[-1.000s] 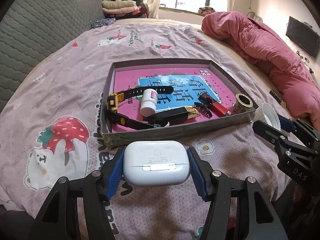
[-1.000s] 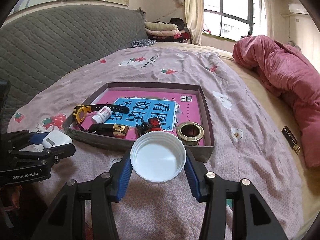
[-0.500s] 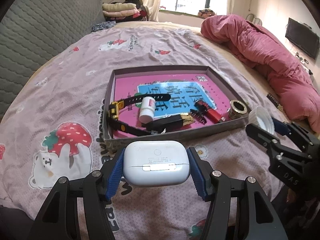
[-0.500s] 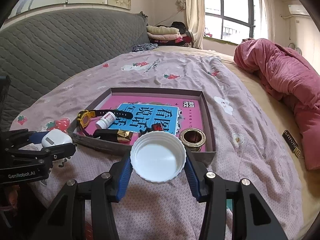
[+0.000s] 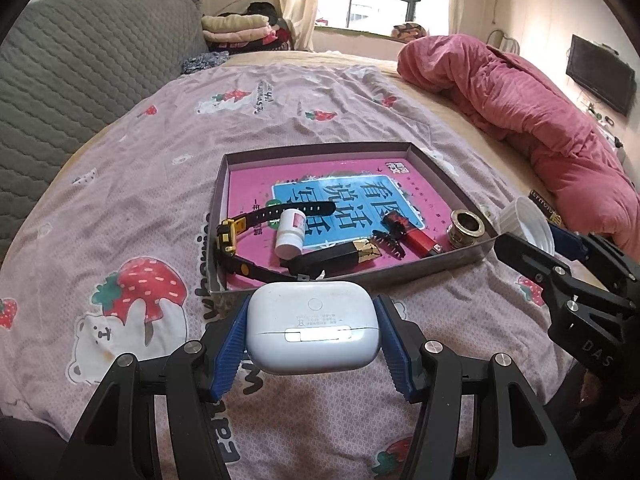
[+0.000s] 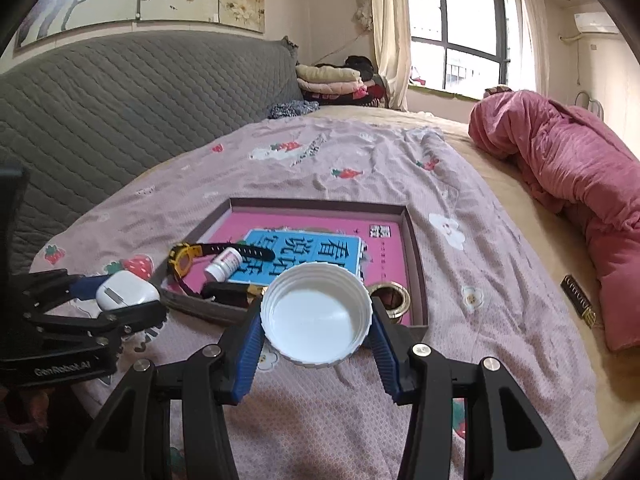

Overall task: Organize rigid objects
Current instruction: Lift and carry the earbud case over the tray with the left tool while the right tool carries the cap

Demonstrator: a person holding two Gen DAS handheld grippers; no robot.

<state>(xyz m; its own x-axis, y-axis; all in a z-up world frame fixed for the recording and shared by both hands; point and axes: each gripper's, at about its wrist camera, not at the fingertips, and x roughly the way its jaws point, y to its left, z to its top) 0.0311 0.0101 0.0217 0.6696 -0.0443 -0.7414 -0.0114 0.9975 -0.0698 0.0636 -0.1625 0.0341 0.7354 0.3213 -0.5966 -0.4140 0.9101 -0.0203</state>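
Observation:
My left gripper (image 5: 313, 330) is shut on a white earbuds case (image 5: 313, 326), held above the bedspread just short of the tray's near wall. My right gripper (image 6: 316, 316) is shut on a white jar lid (image 6: 316, 314), hollow side facing the camera, in front of the tray's near right corner. The shallow grey tray (image 5: 320, 149) has a pink and blue book as its floor. On it lie a yellow and black watch (image 5: 230, 236), a small white bottle (image 5: 291, 233), a black and gold lipstick (image 5: 332, 256), a black hair clip (image 5: 390, 242), a red lighter (image 5: 422, 240) and a brass ring (image 5: 466, 228).
The tray rests on a lilac strawberry-print bedspread (image 5: 132, 184). A rolled pink quilt (image 5: 520, 112) lies along the right. A grey padded headboard (image 6: 120, 92) stands at the left, with folded clothes (image 6: 332, 80) by the window. A small dark packet (image 6: 580, 304) lies at the right.
The left gripper has risen slightly with the earbuds case, so the tray looks smaller and farther. The right gripper has tilted up a little. Both grips are unchanged.

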